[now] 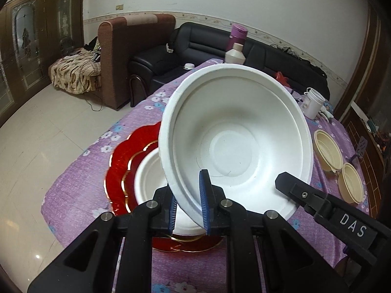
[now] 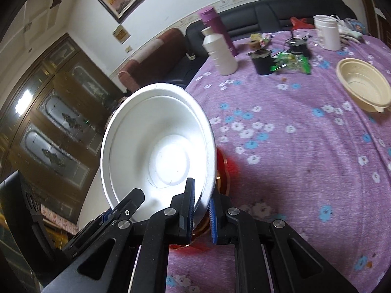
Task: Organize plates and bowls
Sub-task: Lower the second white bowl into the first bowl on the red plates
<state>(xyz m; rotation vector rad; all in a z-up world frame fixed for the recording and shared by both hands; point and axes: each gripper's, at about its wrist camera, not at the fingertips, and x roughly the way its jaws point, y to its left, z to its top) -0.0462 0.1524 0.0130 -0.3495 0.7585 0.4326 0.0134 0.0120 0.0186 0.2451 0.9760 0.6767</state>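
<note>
— White bowl (image 1: 234,141), where is it?
— Lifted and tilted above the red plate (image 1: 122,168), its hollow facing both cameras. Both tongs pinch its rim: the left tongs (image 1: 189,202) are closed on the near edge, and the right tongs (image 2: 201,207) are clamped on the rim on the other side.
— What sits on the red plate?
— A second white bowl (image 1: 149,178), resting in its middle, partly hidden behind the raised one.
— And the rest of the worktop (image 2: 305,158)?
— Purple flowered cloth, two cream bowls (image 1: 328,150) off to the right, a white bottle (image 2: 220,53) and a white tub (image 2: 327,34) at the far end
</note>
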